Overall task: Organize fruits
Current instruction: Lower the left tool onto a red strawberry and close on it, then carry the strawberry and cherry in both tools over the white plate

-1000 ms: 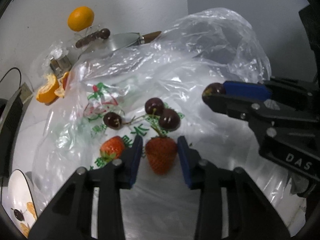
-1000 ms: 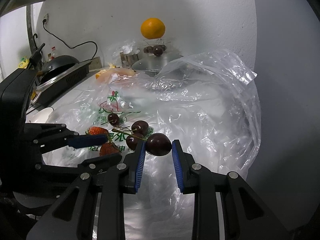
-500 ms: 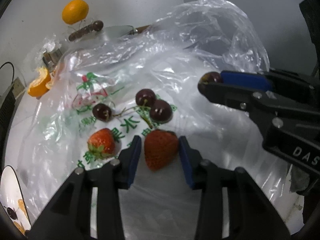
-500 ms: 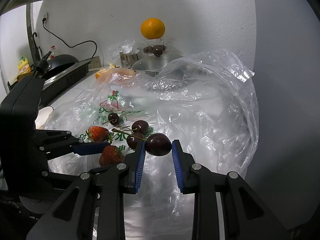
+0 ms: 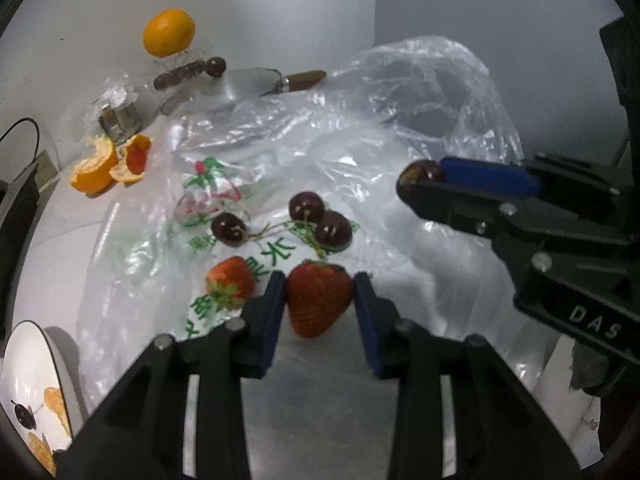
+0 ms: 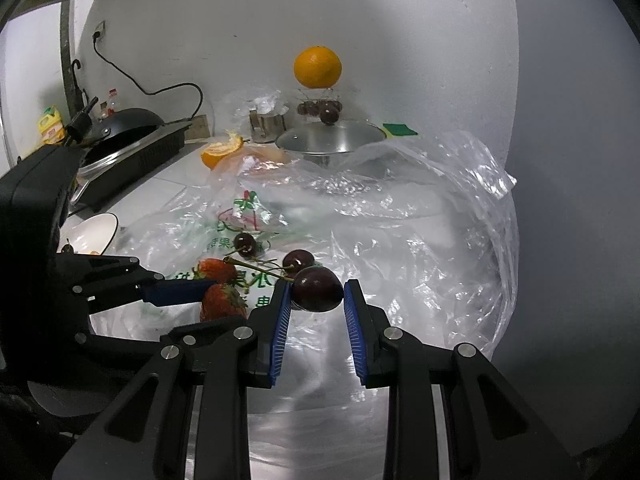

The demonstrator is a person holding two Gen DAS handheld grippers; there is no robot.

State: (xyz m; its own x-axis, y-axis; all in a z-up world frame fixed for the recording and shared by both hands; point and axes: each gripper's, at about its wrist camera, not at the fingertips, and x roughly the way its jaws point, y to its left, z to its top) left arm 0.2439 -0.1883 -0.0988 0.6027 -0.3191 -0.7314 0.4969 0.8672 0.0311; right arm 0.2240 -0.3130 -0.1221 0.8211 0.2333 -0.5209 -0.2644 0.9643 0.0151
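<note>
White countertop under a crumpled clear plastic bag [image 5: 420,92] still carries three loose cherries and a second strawberry [image 5: 230,282]. Since a second ago the left gripper [image 5: 320,300] has tightened onto the large red strawberry [image 5: 318,304] and lifted it slightly, ready for carrying to the white bowl [image 5: 28,364]. It points steeply downward, while the right gripper [image 6: 316,300], angled more gently, has kept pinching a dark glossy cherry [image 6: 317,289].
</note>
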